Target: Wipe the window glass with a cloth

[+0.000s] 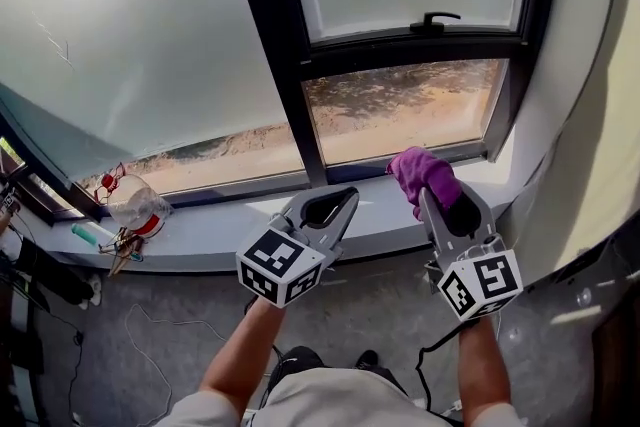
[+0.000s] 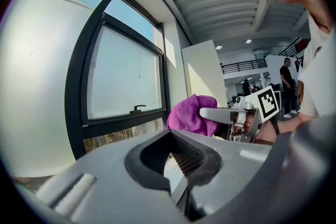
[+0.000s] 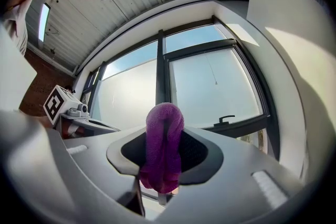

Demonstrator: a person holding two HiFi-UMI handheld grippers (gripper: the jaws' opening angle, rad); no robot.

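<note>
A purple cloth (image 1: 422, 170) is bunched in my right gripper (image 1: 428, 197), which is shut on it just above the white sill (image 1: 220, 230). The cloth (image 3: 164, 149) droops between the jaws in the right gripper view, in front of the window glass (image 3: 210, 86). My left gripper (image 1: 345, 195) hovers beside it to the left, shut, with nothing between its pads. In the left gripper view the cloth (image 2: 190, 114) shows beyond the left gripper (image 2: 169, 136). The large fixed pane (image 1: 150, 45) fills the upper left. A smaller sash with a black handle (image 1: 440, 18) sits to the right.
A dark mullion (image 1: 275, 45) divides the panes. A clear jar with red parts (image 1: 135, 205) and a teal-capped bottle (image 1: 90, 235) stand at the sill's left end. A white wall (image 1: 590, 115) closes in on the right. Cables trail over the grey floor (image 1: 150, 335).
</note>
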